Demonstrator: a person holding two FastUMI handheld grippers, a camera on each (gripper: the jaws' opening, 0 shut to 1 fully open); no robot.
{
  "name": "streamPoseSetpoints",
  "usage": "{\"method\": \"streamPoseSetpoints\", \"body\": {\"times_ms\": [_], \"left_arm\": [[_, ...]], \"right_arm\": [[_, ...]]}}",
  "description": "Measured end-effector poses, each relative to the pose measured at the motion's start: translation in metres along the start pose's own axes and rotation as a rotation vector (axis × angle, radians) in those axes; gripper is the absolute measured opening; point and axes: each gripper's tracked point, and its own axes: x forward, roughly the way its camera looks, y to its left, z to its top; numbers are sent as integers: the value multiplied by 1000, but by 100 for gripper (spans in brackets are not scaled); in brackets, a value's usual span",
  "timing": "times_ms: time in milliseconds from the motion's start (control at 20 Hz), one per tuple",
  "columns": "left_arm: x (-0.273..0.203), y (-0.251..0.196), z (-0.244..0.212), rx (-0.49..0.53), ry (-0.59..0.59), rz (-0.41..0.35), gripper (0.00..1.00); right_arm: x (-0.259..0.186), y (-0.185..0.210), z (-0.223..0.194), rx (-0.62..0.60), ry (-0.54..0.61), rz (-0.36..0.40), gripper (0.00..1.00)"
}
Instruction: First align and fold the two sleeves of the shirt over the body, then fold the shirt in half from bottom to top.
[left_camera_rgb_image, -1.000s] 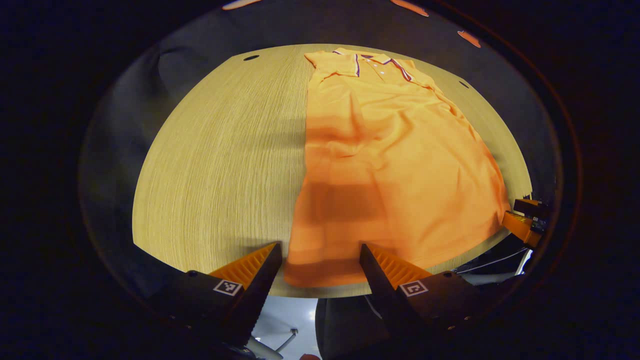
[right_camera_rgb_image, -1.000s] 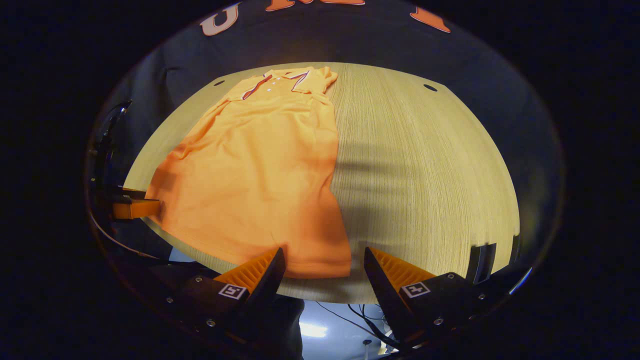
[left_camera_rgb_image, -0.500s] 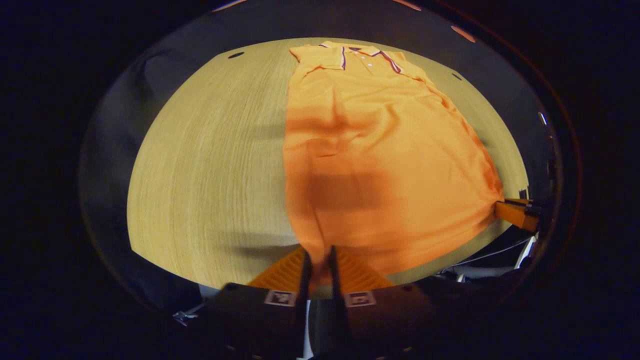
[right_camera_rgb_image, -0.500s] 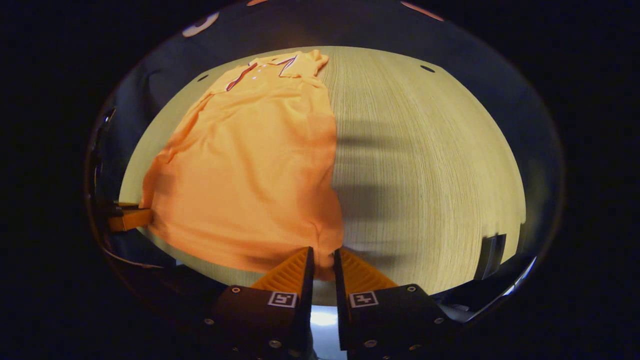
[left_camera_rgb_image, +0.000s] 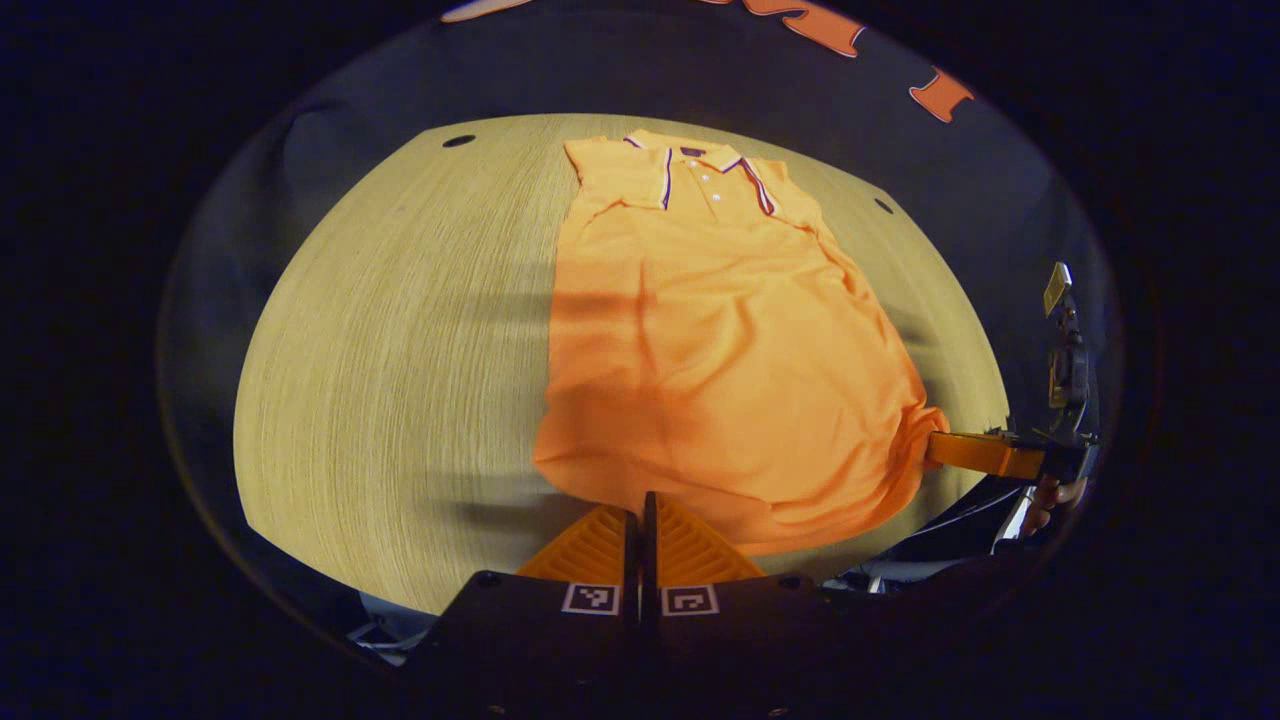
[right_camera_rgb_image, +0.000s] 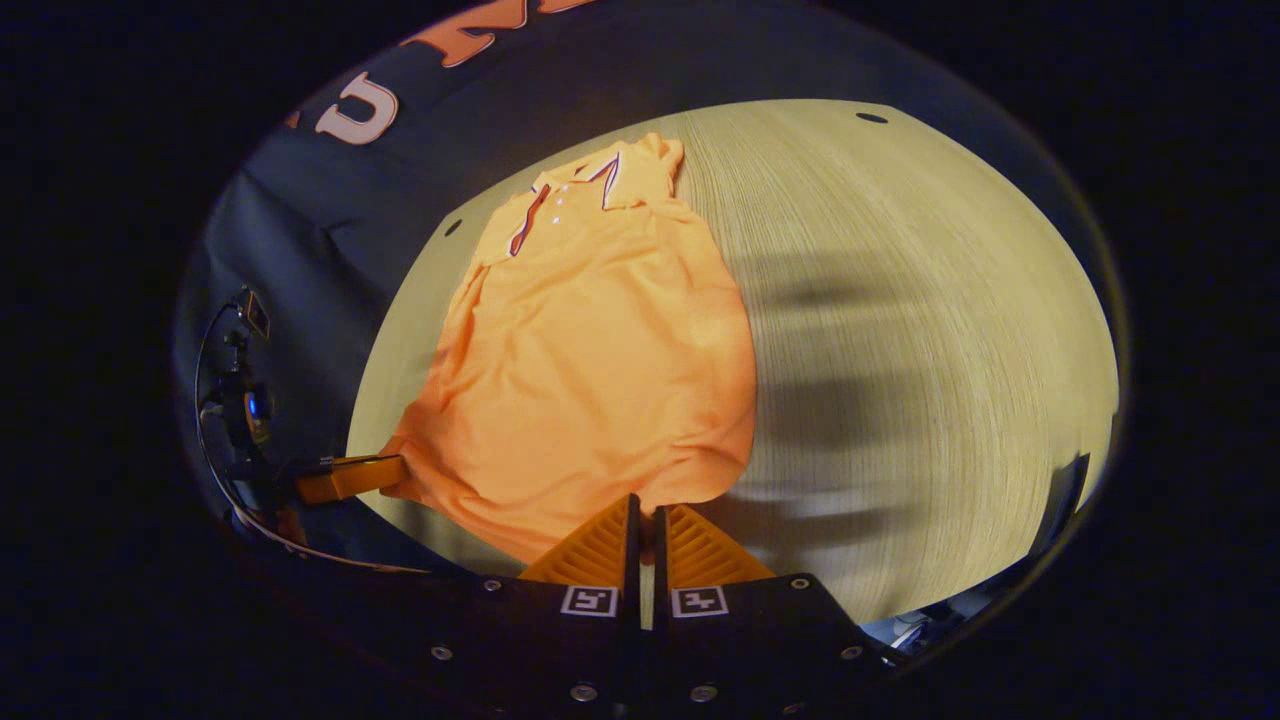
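Observation:
An orange polo shirt (left_camera_rgb_image: 715, 340) lies flat on the wooden table (left_camera_rgb_image: 400, 340), collar at the far end and both sleeves folded in over the body. My left gripper (left_camera_rgb_image: 641, 510) is shut on the shirt's bottom hem at its near left corner. In the right gripper view the same shirt (right_camera_rgb_image: 590, 350) stretches away, and my right gripper (right_camera_rgb_image: 645, 512) is shut on the hem at the other bottom corner. Each view also shows the other gripper (left_camera_rgb_image: 985, 455) (right_camera_rgb_image: 350, 478) pinching the far hem corner, with the hem lifted slightly off the table.
The table (right_camera_rgb_image: 930, 330) has bare wood beside the shirt and small dark holes (left_camera_rgb_image: 458, 141) (right_camera_rgb_image: 871, 118) near its far corners. The black booth cloth hangs behind it. A person's fingers (left_camera_rgb_image: 1050, 497) show by the right gripper's body.
Both grippers went from open, straddling the hem corners, to shut on the hem. They have since raised the hem and pulled it up off the table edge.

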Motion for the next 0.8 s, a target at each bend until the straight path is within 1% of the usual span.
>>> {"method": "streamPoseSetpoints", "body": {"times_ms": [100,200,250,350,600,700,800], "left_arm": [[-6,-6,22,9,-44,-18,1],[-10,-10,40,27,-87,-26,1],[-12,-10,46,35,-100,-23,1],[-15,-12,57,45,-130,-23,1],[-22,-15,99,91,-208,-17,1],[-29,-12,122,93,-246,-19,1],[-33,-8,146,80,-279,-29,1]], "right_arm": [[-2,12,13,24,-27,53,6],[-2,16,30,43,-69,81,5],[-5,19,38,50,-95,96,6],[-12,31,56,54,-156,151,5],[-23,41,105,22,-261,174,6],[-33,39,122,-9,-290,164,5],[-30,41,149,-27,-313,159,5]]}}
